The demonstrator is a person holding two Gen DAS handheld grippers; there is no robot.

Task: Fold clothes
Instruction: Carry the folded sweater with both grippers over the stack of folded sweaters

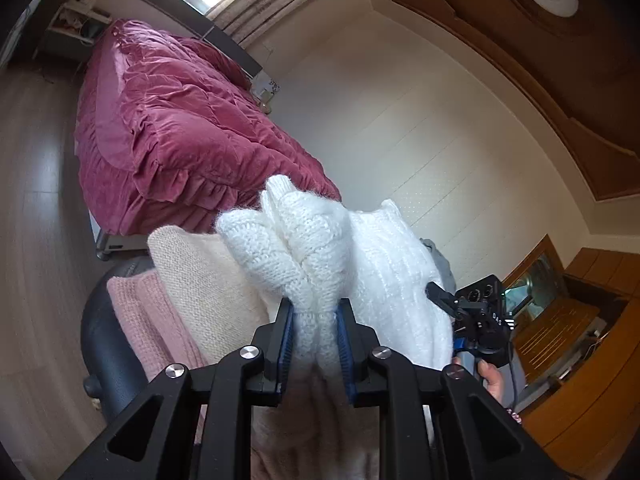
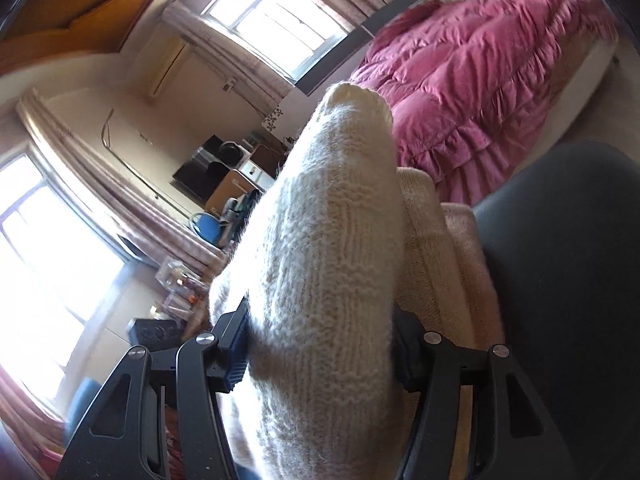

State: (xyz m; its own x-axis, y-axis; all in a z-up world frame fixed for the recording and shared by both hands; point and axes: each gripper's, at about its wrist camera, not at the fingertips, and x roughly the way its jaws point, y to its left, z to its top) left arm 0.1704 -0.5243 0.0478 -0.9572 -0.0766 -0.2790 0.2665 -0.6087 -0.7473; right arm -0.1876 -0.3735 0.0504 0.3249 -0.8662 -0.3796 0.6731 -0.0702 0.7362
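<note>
Bunched white knit is what fills the lens first: the left gripper (image 1: 314,320) has its blue pads clamped narrow on a gathered wad of the white sweater (image 1: 320,236), and the right gripper (image 2: 320,344) has a much fatter fold of the same sweater (image 2: 332,240) sitting between its jaws, which stand fairly wide around that bulk.

Taking the dark chair (image 2: 568,280) as the reference, the sweater hangs in the air just in front of it, right next to the cream knit (image 1: 200,280) and pink knit (image 1: 140,312) draped over the chair. The magenta bed (image 1: 172,120) is well behind the chair.

What matters for any next move, I'd guess: the sweater's long run goes from one gripper across to the other, so it's slung sideways between them, not lying flat anywhere. Neither hand is "nearer", both are already on it. Can't tell from this if it's being spread out or carried over half folded.
</note>
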